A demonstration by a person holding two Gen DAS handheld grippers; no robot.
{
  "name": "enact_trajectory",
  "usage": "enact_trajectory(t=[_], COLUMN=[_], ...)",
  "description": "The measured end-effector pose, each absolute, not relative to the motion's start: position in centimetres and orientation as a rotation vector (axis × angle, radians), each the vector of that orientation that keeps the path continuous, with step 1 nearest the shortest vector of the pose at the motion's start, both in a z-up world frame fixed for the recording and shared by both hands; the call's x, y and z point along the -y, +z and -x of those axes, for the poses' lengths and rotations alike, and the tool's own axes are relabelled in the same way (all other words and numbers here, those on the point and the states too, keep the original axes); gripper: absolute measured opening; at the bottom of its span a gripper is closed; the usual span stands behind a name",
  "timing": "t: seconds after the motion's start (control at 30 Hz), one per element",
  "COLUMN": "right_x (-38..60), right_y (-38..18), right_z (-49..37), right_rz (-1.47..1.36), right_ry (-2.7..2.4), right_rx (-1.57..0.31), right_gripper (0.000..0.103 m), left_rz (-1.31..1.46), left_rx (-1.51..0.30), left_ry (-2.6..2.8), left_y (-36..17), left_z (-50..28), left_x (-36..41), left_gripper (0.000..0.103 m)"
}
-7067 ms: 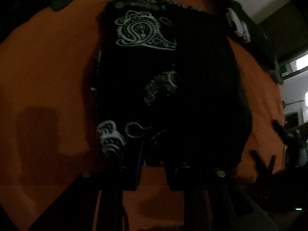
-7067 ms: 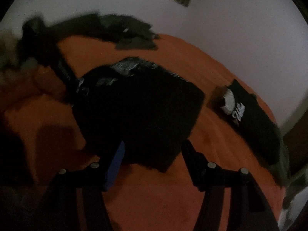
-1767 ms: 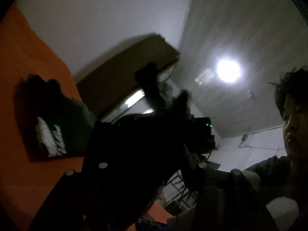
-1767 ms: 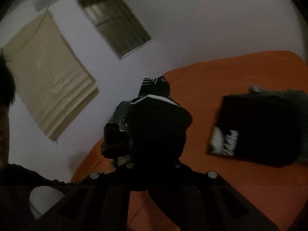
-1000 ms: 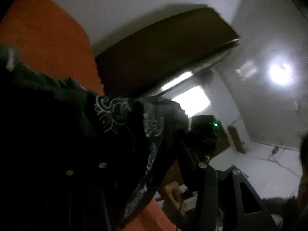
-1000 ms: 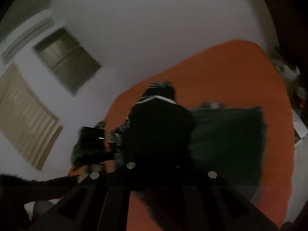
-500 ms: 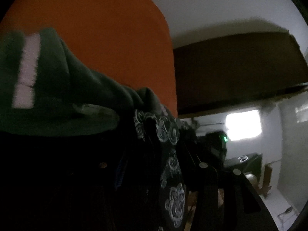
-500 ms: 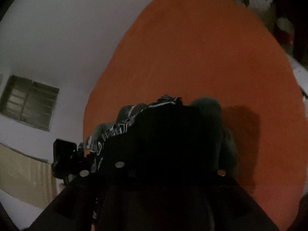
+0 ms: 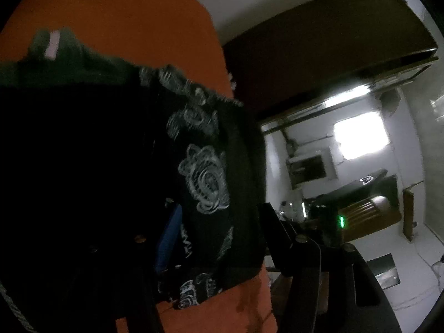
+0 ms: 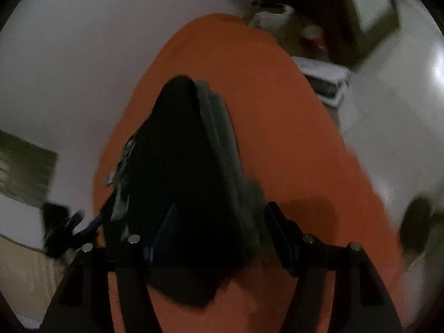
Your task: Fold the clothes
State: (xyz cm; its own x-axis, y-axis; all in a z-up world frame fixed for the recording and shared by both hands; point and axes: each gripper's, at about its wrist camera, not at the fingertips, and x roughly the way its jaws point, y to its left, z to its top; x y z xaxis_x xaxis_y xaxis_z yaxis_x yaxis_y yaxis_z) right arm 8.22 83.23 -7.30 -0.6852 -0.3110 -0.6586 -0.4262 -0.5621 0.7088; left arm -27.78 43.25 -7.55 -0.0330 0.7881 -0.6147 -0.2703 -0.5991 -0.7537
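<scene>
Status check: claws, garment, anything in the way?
Both claws just opening, jaws apart. Black patterned garment between them, atop dark green folded piece, on orange bed. Nothing blocking.

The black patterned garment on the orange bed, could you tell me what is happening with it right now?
A person with a gripper in each hand is setting the folded black patterned garment onto a dark green folded garment on the orange bed. The right gripper and left gripper have just been opening, the cloth lying between their spread fingers.

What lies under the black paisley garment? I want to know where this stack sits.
A dark green garment shows beneath the black paisley garment, on the orange bedspread. Anything lower is covered.
</scene>
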Motion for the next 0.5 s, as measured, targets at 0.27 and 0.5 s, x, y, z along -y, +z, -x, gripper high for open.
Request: enact_trajectory(t=[0.27, 0.5], right_x=[-78.6, -78.5], right_y=[-13.3, -13.3], right_z=[-9.0, -8.6], right_rz=[0.978, 0.79], right_ry=[2.351, 2.35], right_rx=[-1.796, -1.818], right_gripper=[0.063, 0.013], left_rz=[1.576, 1.566], left_rx=[0.562, 0.552], left_ry=[1.807, 1.838], left_y=[-9.8, -10.1], left_z=[28.0, 26.3], left_x=[-44.0, -44.1], left_gripper=[0.059, 0.058])
